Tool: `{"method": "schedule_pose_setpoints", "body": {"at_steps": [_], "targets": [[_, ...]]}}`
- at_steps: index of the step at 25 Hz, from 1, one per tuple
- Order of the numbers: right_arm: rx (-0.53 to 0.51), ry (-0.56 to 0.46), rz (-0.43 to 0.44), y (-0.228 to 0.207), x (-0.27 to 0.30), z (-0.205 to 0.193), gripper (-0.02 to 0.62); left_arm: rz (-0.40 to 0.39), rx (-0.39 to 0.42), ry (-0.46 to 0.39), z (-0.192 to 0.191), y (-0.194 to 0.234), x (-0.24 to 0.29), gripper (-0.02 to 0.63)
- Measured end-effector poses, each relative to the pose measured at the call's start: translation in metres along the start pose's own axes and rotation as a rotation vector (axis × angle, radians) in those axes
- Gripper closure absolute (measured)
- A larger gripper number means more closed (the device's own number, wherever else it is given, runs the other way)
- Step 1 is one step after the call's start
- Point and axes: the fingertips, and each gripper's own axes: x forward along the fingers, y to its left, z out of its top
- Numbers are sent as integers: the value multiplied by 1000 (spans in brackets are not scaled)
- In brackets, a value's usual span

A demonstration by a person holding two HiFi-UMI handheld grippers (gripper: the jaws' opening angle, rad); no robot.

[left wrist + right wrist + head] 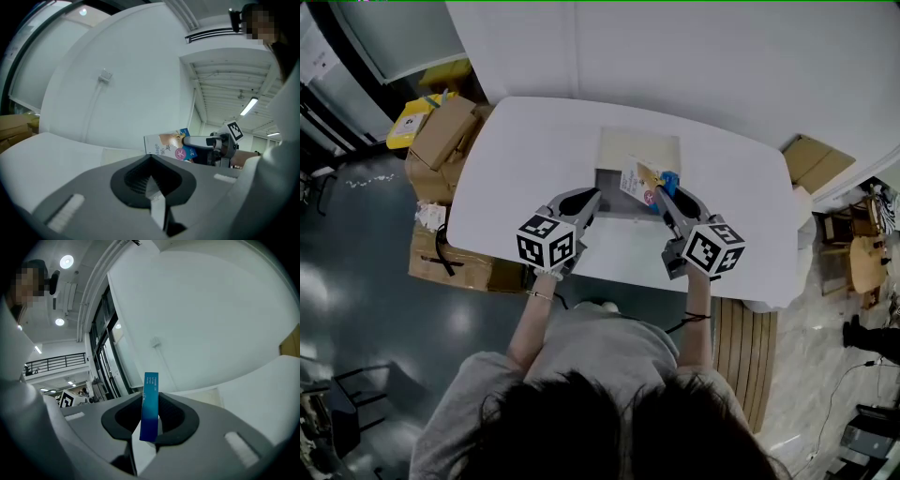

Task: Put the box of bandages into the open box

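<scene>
From above, a person leans over a white table (516, 169) with tongs in each hand. An open box (639, 148) sits at the middle of the table, its pale flap folded back on the far side. The right gripper (661, 194) is clamped on the box of bandages (637, 180) and has it over the right half of the open box. I can't tell whether it touches the box. The bandage box's broad printed face is turned up. Its long axis slants across the opening, from the blue end at the jaws to the white end up and left. The left gripper (593, 197) lies just left of it with its tips pressed together on nothing. Brown cartons (441, 141) are stacked on the floor to the left.

The left gripper view shows that gripper's jaws meeting at the tip, empty. Beyond them the box of bandages (164, 145) lies lengthwise, almost level, with its white end to the left. The right gripper (186, 140) pinches its blue end from the right.

In the right gripper view the bandage box (150, 413) shows edge-on as a thin blue strip. It stands nearly upright between the two jaws, which press on its flat sides, and its top end points away past the tips.
</scene>
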Motion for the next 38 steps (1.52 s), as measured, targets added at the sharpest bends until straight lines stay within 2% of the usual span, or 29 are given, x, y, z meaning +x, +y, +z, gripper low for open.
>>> {"method": "schedule_pose_setpoints", "body": {"at_steps": [7,24,38], "targets": [[40,48,7,-12,10,-9,495,-5,1,50,-4,3,7,607],[125,282,15,-42,61,-58,495,-42,-41,178,-37,39,31,607],[235,413,27,-57,83,-92,495,-68,-80,223,-60,48,41,607]]}}
